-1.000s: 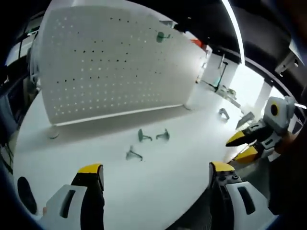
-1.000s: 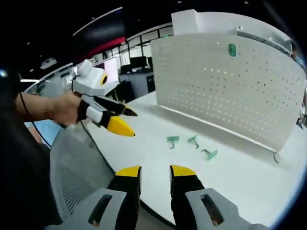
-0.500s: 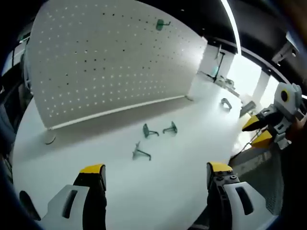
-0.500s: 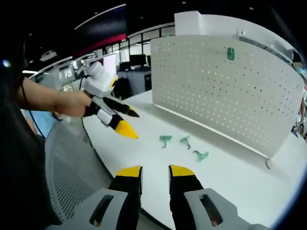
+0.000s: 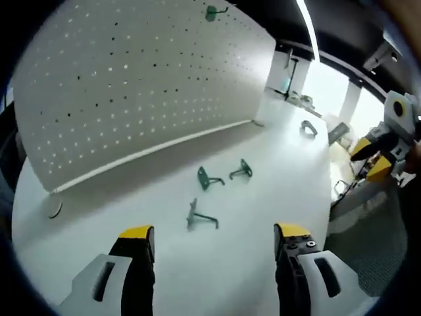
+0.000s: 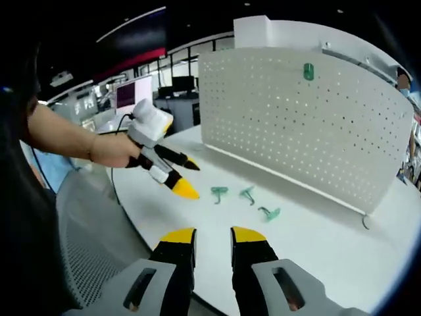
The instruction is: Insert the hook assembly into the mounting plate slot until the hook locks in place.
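Left tongs [image 5: 210, 240] are spread wide with nothing between them, aimed right at the three loose green hooks [image 5: 209, 178] on the white counter [image 5: 276, 171], so I'd guess a pickup is the plan. Right tongs [image 6: 210, 237] sit nearly closed, holding nothing, hanging back at the counter edge, probably just waiting. The hooks lie in a little cluster just in front of the upright pegboard [image 5: 131, 85], which already carries one mounted hook [image 5: 212, 11] near its top. Another hook [image 5: 308, 127] sits off past the pegboard's end.
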A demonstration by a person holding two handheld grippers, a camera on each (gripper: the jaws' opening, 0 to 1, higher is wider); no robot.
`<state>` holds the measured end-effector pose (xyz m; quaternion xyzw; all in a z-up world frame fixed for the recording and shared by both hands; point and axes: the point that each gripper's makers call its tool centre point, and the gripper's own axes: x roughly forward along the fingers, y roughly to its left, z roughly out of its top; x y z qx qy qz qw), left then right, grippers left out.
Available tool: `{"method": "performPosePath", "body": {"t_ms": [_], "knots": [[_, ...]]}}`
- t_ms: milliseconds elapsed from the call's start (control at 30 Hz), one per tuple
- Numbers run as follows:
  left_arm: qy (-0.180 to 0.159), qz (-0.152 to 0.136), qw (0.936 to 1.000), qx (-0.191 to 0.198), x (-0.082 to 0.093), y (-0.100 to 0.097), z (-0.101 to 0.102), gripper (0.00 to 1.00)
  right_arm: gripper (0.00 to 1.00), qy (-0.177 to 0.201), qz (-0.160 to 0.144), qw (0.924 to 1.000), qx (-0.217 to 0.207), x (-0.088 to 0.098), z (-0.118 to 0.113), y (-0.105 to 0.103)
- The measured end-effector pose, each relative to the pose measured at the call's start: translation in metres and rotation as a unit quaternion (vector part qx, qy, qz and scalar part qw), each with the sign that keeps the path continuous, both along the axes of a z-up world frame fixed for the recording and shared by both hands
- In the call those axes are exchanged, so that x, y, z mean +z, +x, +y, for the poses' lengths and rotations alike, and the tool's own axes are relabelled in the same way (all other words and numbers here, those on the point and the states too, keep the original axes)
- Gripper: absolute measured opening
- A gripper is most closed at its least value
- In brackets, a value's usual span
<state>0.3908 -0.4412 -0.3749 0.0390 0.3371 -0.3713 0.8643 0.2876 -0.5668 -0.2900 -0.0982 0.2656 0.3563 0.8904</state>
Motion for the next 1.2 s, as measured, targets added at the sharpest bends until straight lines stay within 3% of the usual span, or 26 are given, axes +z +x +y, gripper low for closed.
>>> {"method": "performPosePath", "body": {"t_ms": [200, 300, 467, 600, 700, 1200], "knots": [[0.002, 0.004, 0.9998, -0.021, -0.014, 0.008, -0.006, 0.62, 0.19, 0.002, 0.003, 1.0, -0.004, 0.001, -0.002, 0.004], [-0.037, 0.011, 0.9992, -0.013, -0.014, 0.015, -0.013, 0.58, 0.19, 0.003, 0.006, 0.9999, -0.01, 0.0, -0.004, 0.007], [-0.013, 0.022, 0.9994, -0.022, -0.03, 0.023, -0.008, 0.48, 0.19, 0.005, 0.013, 0.9997, -0.02, -0.003, -0.009, 0.01], [0.01, 0.006, 0.999, -0.042, -0.036, 0.027, -0.007, 0.44, 0.19, 0.004, 0.015, 0.9996, -0.024, -0.004, -0.011, 0.013], [0.014, 0.001, 0.9988, -0.046, -0.037, 0.03, -0.008, 0.42, 0.19, 0.003, 0.019, 0.9994, -0.028, -0.006, -0.013, 0.015], [0.053, -0.018, 0.9954, -0.078, -0.045, 0.038, -0.004, 0.1, 0.19, 0.005, 0.034, 0.9985, -0.043, -0.013, -0.021, 0.018]]}}
